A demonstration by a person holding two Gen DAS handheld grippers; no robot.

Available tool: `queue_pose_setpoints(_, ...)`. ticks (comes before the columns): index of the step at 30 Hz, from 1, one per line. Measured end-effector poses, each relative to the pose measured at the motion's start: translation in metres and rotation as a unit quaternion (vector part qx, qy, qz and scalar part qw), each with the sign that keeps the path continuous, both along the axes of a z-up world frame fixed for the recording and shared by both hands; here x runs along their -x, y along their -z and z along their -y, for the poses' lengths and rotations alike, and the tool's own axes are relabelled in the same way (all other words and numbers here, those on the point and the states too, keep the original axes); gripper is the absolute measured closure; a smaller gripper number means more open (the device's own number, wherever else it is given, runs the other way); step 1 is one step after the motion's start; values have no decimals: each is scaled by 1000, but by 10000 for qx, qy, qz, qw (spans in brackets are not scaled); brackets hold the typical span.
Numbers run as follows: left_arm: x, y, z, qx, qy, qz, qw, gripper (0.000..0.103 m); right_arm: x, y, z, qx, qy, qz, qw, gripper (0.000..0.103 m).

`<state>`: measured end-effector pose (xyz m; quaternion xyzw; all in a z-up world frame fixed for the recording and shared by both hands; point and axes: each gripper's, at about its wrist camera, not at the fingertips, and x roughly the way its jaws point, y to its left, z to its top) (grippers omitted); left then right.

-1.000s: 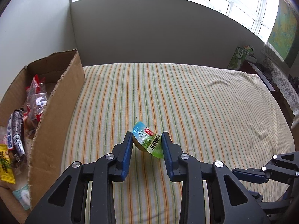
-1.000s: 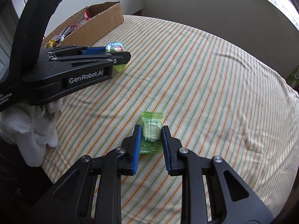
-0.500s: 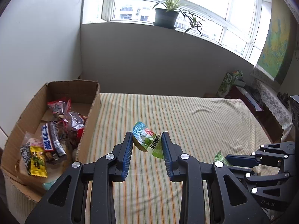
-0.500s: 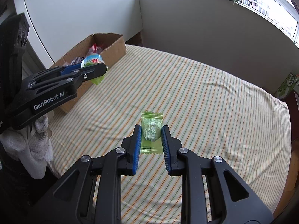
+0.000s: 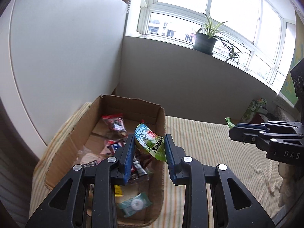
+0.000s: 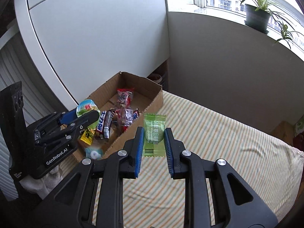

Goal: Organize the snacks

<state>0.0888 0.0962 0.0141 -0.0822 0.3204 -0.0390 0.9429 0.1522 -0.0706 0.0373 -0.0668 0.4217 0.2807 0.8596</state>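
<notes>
While both grippers rose, left gripper (image 5: 148, 147) carried jelly cup (image 5: 149, 144) over box (image 5: 160, 180).

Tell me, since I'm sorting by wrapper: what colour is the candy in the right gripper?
Light green candy wrapper, clearest in the right wrist view.

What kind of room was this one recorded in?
Probably a home bedroom or sunroom: a striped bed-like surface, a potted plant on the sill of a wide window, and a cardboard box of snacks.
</notes>
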Motion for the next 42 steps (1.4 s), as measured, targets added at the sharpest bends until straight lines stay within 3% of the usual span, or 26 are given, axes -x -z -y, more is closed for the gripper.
queue_pose_setpoints(12, -31, 9, -40, -139, -259, -147, 9995, 74, -56, 21, -78, -145, -229, -211, 9994, 80)
queue_pose_setpoints(27, -42, 23, -61, -131, -462, -352, 9982, 73, -98, 66, -110, -195, -255, -641, 9974, 79)
queue_pose_setpoints(28, -42, 23, -60, -157, -461, -349, 9982, 72, -97, 66, -110, -175, -246, -620, 9976, 73)
queue_pose_setpoints(29, -42, 23, -60, -171, -474, -351, 9981, 71, -97, 65, -110, -154, -228, -593, 9979, 59)
queue_pose_setpoints(30, -43, 23, -61, -171, -487, -360, 9980, 68, -97, 65, -110, -150, -192, -553, 9982, 51)
queue_pose_setpoints(31, -42, 23, -61, -166, -482, -358, 9981, 59, -97, 64, -109, -173, -155, -513, 9984, 42)
queue_pose_setpoints(42, -37, 20, -61, -239, -535, -297, 9978, 52, -92, 53, -100, -167, -54, -459, 9988, 42)
